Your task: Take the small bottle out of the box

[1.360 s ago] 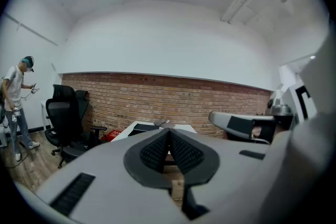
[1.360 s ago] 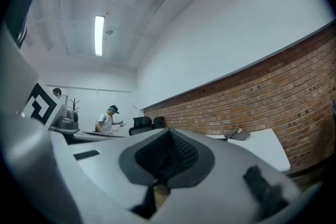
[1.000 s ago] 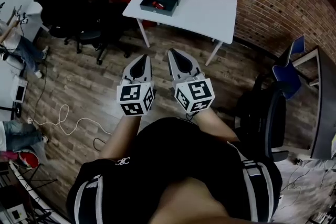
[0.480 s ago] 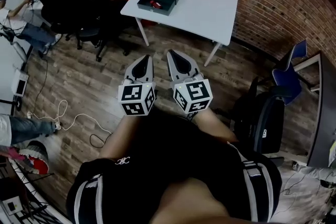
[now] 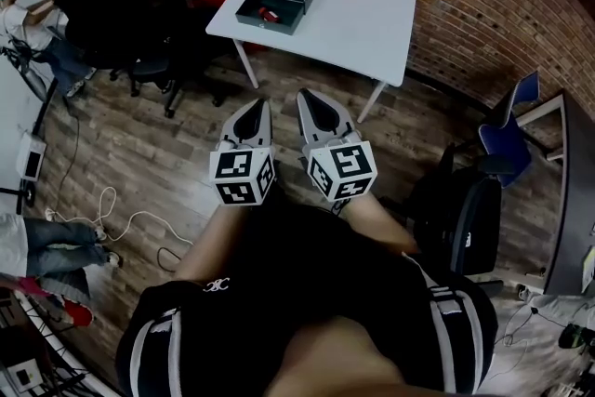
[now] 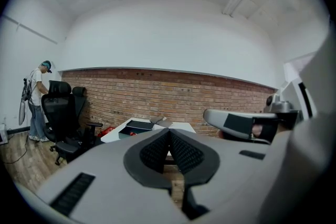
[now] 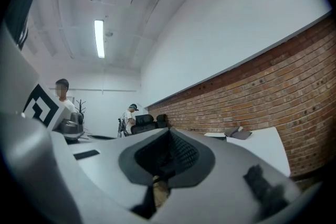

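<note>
Hanging empty with jaws pressed together, the left gripper (image 5: 257,104) and right gripper (image 5: 305,94) sat well short of the box (image 5: 276,3). The small bottle (image 5: 270,14), apparently the red item inside, lay far ahead of both tips. Reaching in with jaws shut would probably shove the bottle or bump the box wall.
</note>
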A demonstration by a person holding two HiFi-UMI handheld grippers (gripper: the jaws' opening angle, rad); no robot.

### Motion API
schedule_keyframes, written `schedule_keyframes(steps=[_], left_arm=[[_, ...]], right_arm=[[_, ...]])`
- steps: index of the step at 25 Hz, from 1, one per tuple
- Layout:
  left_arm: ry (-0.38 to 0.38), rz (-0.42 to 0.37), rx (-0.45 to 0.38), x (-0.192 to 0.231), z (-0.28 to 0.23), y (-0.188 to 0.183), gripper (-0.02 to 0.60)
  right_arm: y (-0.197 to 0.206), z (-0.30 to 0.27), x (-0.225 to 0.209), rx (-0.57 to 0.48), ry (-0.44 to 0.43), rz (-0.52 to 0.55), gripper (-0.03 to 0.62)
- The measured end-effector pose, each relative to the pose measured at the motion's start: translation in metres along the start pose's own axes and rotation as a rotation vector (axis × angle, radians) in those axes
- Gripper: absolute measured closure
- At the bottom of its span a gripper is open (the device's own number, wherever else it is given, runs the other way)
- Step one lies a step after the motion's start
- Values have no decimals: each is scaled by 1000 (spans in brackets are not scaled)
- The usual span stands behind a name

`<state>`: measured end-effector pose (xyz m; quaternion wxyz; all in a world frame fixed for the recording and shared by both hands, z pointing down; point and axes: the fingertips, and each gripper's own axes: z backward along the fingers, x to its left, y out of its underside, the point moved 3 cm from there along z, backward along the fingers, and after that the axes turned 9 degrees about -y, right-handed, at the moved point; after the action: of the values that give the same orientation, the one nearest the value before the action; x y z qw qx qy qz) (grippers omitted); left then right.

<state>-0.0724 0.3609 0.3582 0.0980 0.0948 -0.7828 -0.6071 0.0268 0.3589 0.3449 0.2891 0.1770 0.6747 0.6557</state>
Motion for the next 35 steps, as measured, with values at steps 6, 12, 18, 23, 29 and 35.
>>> schedule_keyframes(steps=[6,12,18,23,29,35], left_arm=[[14,16,-3,15,-23,0,569],[17,36,-6,50,-64,-13,569],[42,52,5,89,-114,-26,569],[69,55,8,117,-153,-39,569],[94,58,24,161,-194,-48,569],[126,67,43,195,-224,-48,569]], right_arm=[[2,-25,-13,9,32,16,563],[0,-74,-28,32,44,27,563],[-2,-133,-47,51,75,30,563],[-3,-180,-61,63,98,27,563],[-2,-239,-65,70,111,26,563],[7,-283,-67,92,134,22,563]])
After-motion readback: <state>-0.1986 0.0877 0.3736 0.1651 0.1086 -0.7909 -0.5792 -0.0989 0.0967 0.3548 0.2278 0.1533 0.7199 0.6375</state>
